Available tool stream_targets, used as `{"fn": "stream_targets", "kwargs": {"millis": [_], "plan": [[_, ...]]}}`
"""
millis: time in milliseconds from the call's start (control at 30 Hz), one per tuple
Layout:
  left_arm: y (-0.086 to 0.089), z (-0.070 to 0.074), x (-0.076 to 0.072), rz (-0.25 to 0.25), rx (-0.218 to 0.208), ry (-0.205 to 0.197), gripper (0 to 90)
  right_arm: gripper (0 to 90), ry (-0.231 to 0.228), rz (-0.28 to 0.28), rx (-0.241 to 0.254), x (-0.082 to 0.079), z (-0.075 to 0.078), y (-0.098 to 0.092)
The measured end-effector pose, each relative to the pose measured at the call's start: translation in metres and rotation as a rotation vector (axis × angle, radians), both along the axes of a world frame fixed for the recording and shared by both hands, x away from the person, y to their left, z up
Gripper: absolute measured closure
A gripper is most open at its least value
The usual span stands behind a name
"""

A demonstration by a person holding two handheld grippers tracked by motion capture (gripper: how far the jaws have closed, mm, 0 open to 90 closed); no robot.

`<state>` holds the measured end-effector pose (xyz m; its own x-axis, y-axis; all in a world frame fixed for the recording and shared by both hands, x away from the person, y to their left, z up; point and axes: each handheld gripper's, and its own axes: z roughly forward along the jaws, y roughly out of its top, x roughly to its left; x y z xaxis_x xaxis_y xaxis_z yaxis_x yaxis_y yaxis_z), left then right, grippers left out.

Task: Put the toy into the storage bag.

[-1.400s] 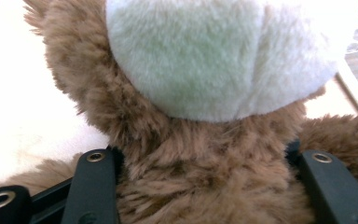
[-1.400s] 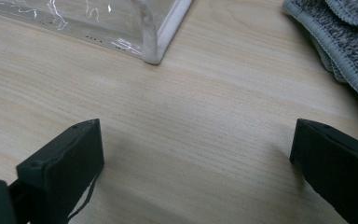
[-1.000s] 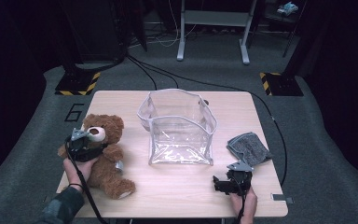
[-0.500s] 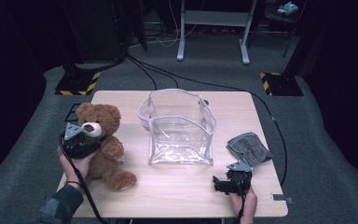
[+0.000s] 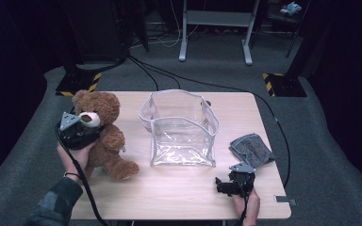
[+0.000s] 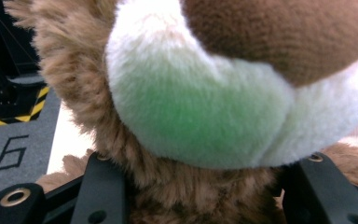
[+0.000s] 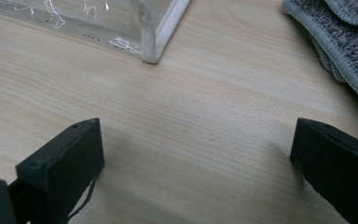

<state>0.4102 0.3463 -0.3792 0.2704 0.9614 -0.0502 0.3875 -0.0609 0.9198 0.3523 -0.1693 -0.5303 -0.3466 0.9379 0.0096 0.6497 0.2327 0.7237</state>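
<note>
Lab: hazard-taped stand feet (image 5: 79,84), floor cables (image 5: 179,77)

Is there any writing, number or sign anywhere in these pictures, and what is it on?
"6": black numeral on the grey floor left of the table, in the left gripper view.
Yellow-and-black hazard stripes, no words, on the stand bases on the floor.
No text readable on the teddy bear, clear bag or grey cloth.

A clear open-topped bin (image 5: 181,129) stands mid-surface (image 5: 179,188), blocking the direct path between the teddy bear (image 5: 104,136) at left and the grey cloth (image 5: 251,149) at right. Bare wood runs unobstructed along the near edge.
</note>
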Motion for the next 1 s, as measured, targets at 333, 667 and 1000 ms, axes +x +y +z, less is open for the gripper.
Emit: {"fn": "stream_targets", "kwargs": {"millis": [333, 667, 1000], "plan": [[0.003, 0.026, 0.011, 0.005, -0.002, -0.014, 49.9, 1.3, -0.001, -0.007, -0.004, 0.001, 0.000, 0.000], [0.002, 0.054, 0.026, 0.008, -0.001, -0.027, 49.6, 1.2, -0.001, -0.008, -0.005, 0.001, 0.000, 0.000], [-0.002, 0.084, 0.036, 0.019, 0.018, -0.058, 49.1, 1.2, -0.001, -0.008, -0.005, 0.001, 0.000, 0.000]]}}
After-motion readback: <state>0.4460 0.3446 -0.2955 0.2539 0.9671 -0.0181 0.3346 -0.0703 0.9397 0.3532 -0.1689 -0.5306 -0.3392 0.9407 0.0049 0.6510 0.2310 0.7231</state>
